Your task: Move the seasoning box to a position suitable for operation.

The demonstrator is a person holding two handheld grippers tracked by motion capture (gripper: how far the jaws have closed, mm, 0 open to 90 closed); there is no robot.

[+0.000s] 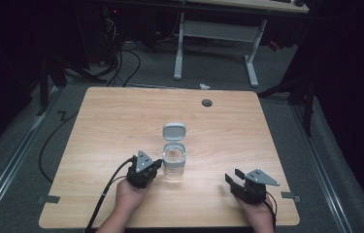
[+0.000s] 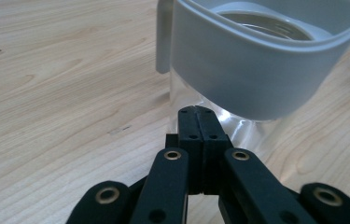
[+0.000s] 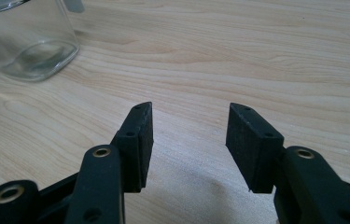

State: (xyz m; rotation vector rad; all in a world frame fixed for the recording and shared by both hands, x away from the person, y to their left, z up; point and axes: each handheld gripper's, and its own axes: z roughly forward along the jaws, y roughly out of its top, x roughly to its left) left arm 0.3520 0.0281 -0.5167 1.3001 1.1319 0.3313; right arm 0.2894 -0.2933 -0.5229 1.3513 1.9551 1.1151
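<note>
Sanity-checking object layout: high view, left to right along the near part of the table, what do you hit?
left gripper, jaws shut → clear container with its grey flip lid open → bare stretch of table → right gripper, jaws open with nothing between them.

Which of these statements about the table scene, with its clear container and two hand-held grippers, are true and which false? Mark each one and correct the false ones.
1. The clear container has its grey lid flipped open. True.
2. The left gripper has its jaws wide open. False: in the left gripper view its jaws are pressed together, with nothing between them.
3. The right gripper grips the container. False: its jaws stand open over the bare wooden table, apart from the container.
4. The left gripper is closer to the container than the right gripper is. True.
5. The container lies on its side. False: it stands upright.
</note>
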